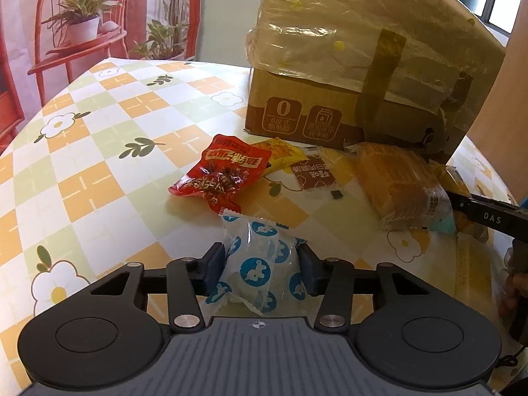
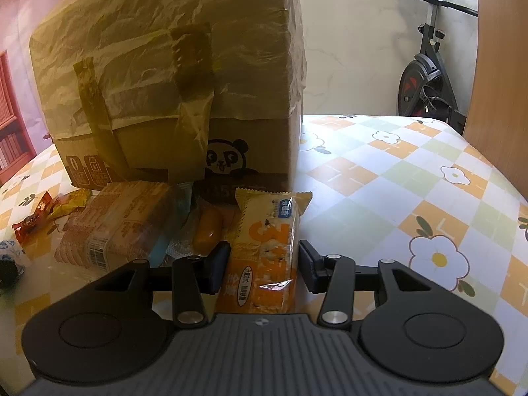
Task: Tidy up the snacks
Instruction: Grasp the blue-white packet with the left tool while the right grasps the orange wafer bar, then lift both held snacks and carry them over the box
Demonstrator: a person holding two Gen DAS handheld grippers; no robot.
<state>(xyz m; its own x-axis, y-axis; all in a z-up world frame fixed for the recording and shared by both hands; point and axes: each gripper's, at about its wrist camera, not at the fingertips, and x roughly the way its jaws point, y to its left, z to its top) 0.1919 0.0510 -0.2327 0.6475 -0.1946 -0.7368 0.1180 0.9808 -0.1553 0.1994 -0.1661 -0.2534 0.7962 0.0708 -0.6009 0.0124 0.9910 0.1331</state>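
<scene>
Left gripper (image 1: 261,269) jaws pinch the blue-dotted packet (image 1: 255,264); right gripper (image 2: 264,269) jaws bracket the orange bar (image 2: 264,257), barely touching. Crinkly wrappers could slip free.

Cardboard box (image 2: 250,151): matt brown, top wrapped in crinkled glossy film, dark tape strips. Tablecloth (image 1: 99,171): smooth, slight sheen, looks like vinyl. Blue-dot wrapper (image 1: 257,264): clear crinkly plastic. Red packet (image 1: 221,171): glossy foil-like plastic. Orange bar wrapper (image 2: 264,257): shiny plastic.
</scene>
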